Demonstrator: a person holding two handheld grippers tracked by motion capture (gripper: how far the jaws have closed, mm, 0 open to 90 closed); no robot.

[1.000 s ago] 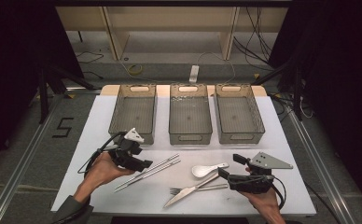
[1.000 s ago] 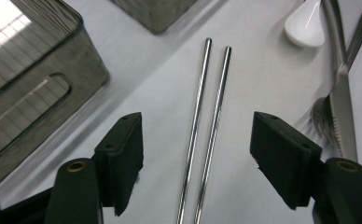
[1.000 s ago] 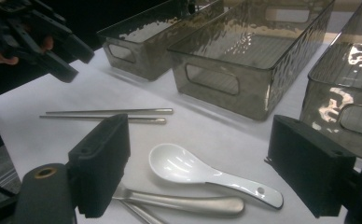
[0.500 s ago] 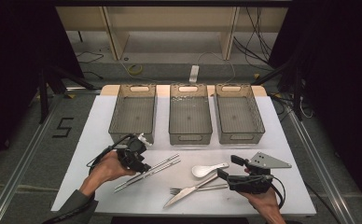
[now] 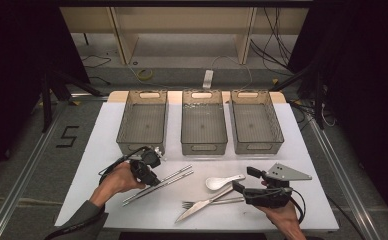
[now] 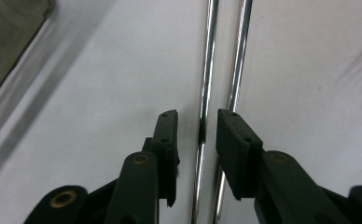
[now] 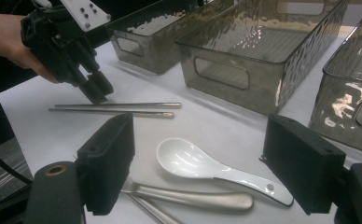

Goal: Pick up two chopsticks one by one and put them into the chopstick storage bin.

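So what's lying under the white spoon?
The white spoon rests on a metal handle that crosses beneath it on the table. Which piece of cutlery that handle belongs to is cut off from the right gripper view.

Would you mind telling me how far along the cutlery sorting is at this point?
Done: nothing; all three bins look empty. In hand: the left hand-held gripper has just been closing around the chopsticks, pads not yet pressing. Left: spoon, fork, knife; the right hand-held gripper is open.
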